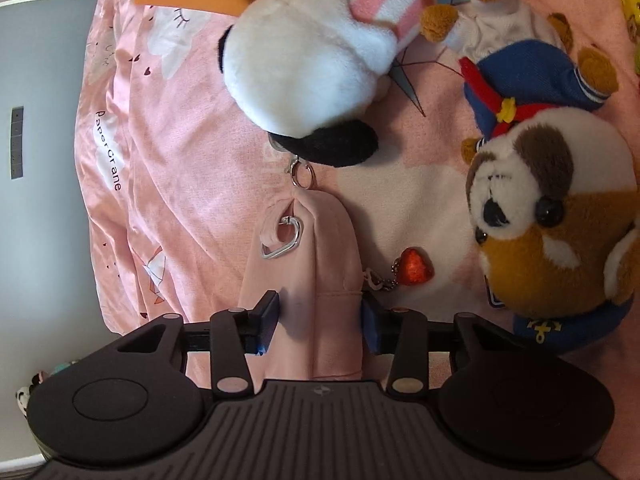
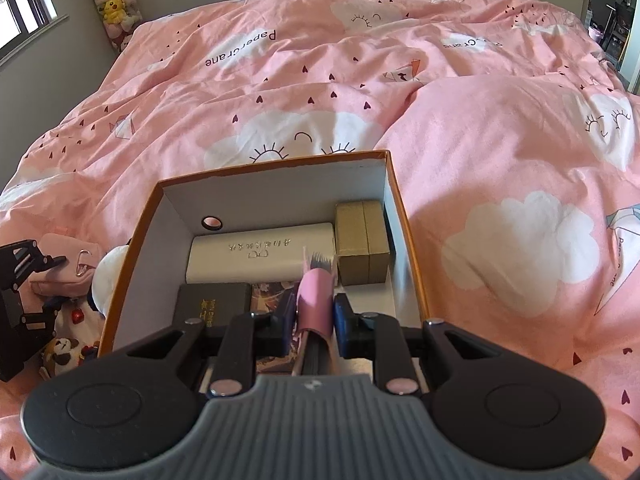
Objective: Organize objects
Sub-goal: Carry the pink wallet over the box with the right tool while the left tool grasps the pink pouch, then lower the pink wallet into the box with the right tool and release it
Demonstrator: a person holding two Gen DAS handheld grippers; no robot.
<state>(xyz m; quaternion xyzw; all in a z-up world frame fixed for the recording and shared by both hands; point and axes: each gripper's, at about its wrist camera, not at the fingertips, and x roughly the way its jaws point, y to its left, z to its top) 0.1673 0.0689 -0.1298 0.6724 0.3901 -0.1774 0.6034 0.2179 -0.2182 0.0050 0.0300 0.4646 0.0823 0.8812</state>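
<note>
The left gripper [image 1: 320, 316] has its fingers [image 1: 267, 314] clamped on a pink pouch [image 1: 308, 248] that lies on the bed's pink duvet [image 1: 180, 152]. A silver clip [image 1: 282, 240] sits at the pouch's top corner, and a red heart charm [image 1: 416, 267] on a short chain hangs off its right side. Just past the pouch lies a white plush [image 1: 312, 64] with a black ear and a pink-striped body, its keyring touching the pouch's tip. To the right a brown-and-white dog plush [image 1: 556, 216] in a blue outfit lies near the pouch, not touching it.

The right gripper [image 2: 316, 320] hovers over an open orange-rimmed box [image 2: 404, 216] resting on the duvet [image 2: 500, 152]. Its fingers [image 2: 344, 326] are closed on a pink comb [image 2: 316, 300], teeth pointing forward, held above the box interior. Inside lie a long white case [image 2: 260, 254], a tan box [image 2: 362, 242] against the right wall, and a black box [image 2: 214, 304] at the near left. The pouch [image 2: 66, 264] and the plushes sit just left of the box.
</note>
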